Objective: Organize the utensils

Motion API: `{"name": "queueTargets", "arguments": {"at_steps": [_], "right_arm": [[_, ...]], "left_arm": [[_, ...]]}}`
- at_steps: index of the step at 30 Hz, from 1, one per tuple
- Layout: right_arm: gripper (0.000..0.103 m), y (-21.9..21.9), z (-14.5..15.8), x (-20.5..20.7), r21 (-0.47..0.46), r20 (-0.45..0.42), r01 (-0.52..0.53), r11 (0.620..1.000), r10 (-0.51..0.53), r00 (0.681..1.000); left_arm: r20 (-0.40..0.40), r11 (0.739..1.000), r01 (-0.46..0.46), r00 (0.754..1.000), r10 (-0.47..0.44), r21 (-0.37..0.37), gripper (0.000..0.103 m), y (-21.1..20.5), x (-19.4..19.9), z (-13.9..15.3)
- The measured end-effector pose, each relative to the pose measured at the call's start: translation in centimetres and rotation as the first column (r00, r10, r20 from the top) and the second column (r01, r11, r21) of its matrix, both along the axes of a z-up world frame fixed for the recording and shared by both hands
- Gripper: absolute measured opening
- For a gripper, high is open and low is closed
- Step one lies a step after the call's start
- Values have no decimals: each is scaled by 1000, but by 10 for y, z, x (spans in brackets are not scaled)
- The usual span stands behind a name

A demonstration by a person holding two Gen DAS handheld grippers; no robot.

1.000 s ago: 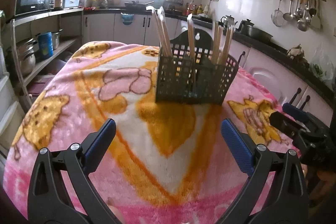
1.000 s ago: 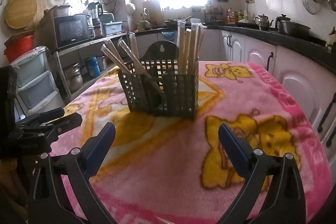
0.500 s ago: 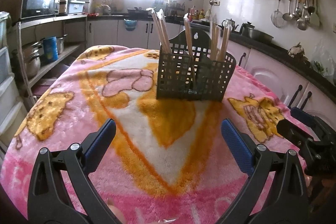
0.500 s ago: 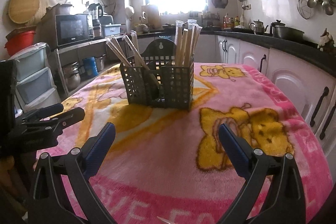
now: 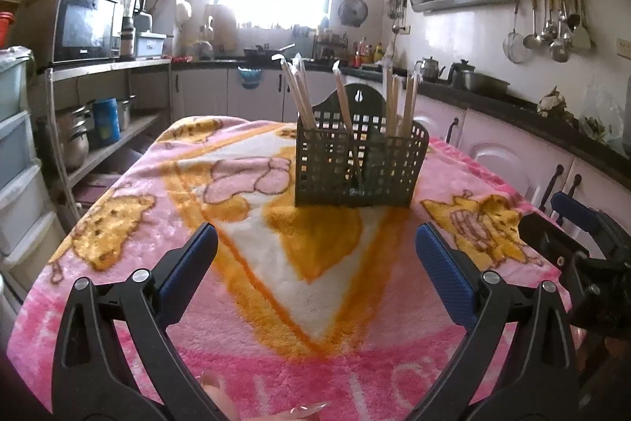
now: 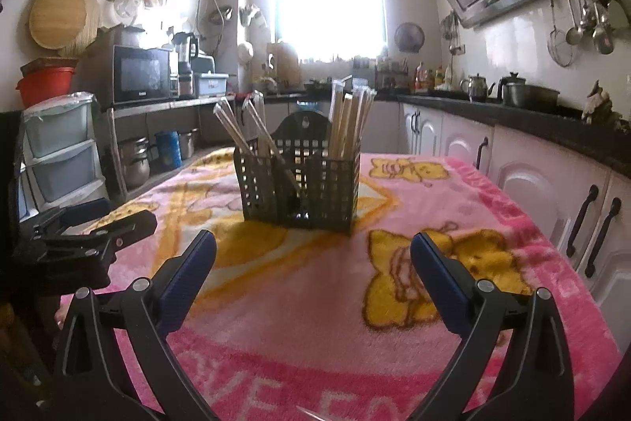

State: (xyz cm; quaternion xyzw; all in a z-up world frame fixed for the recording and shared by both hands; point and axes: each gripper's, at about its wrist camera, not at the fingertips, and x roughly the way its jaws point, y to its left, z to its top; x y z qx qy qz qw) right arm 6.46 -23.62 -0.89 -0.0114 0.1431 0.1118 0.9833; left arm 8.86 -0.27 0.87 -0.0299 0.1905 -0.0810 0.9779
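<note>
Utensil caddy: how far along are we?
Looks done: wrapped chopsticks all stand in the black caddy on the pink blanket, none seen loose. In hand: nothing; left gripper and right gripper are open, short of the caddy. Left: nothing obvious.

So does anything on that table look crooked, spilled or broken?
Nothing is spilled or broken. The dark plastic lattice utensil caddy stands upright on the pink cartoon blanket. The wrapped chopsticks in one compartment stand nearly upright, while the others lean out sideways. Both grippers are open and empty.

Chopsticks [image 5: 339,93] upright in basket [image 5: 357,168]
</note>
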Motion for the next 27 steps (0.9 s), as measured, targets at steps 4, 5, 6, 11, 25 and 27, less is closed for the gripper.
{"name": "queueTargets", "arguments": {"at_steps": [4,5,6,11,25,27], "right_arm": [[97,1,2,-5,-7,35,3,1000,-2,999],[97,0,3,-7,-5,50,2,1000,-2,999],[97,0,4,-8,-4,54,2,1000,-2,999],[97,-1,0,-5,-8,25,9,1000,-9,1000],[97,-2,-5,-1,-5,-3,12,1000,-12,1000],[97,-2,-5,-1,-5,-3,12,1000,-12,1000]], "left_arm": [[25,1000,-11,1000,11,1,92,1,-2,1],[32,1000,-13,999,13,3,92,1,-3,1],[38,1000,-16,999,16,3,92,0,-3,1],[35,1000,-23,999,23,18,92,-2,0,-1],[8,1000,-17,1000,17,14,92,-3,4,-8],[9,1000,-17,1000,17,15,92,-3,4,-8]]}}
